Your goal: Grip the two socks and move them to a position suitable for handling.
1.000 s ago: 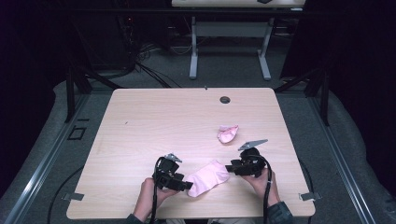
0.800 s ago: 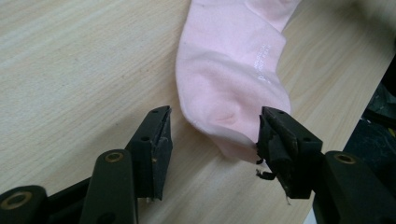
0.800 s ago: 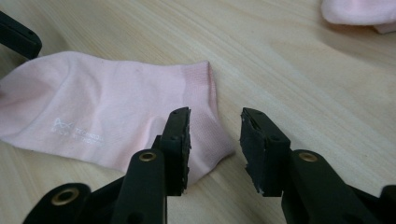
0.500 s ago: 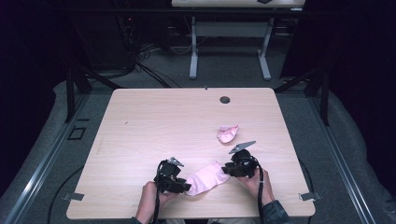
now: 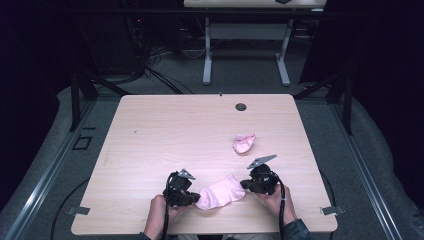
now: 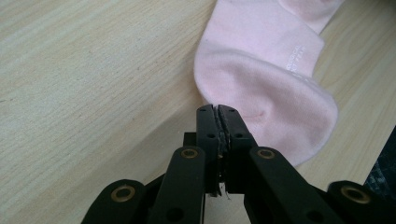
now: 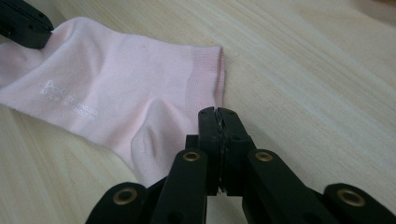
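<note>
**Both grippers pinch the pink sock**

We see the pink sock [image 5: 220, 192] lying flat near the table's [image 5: 165, 130] front edge. Our left hand-held gripper [image 6: 217, 108] has just closed its jaws on the toe-end edge; our right hand-held gripper [image 7: 218, 111] has just closed on the cuff end. A second, crumpled sock [image 5: 243, 143] lies farther back.
</note>
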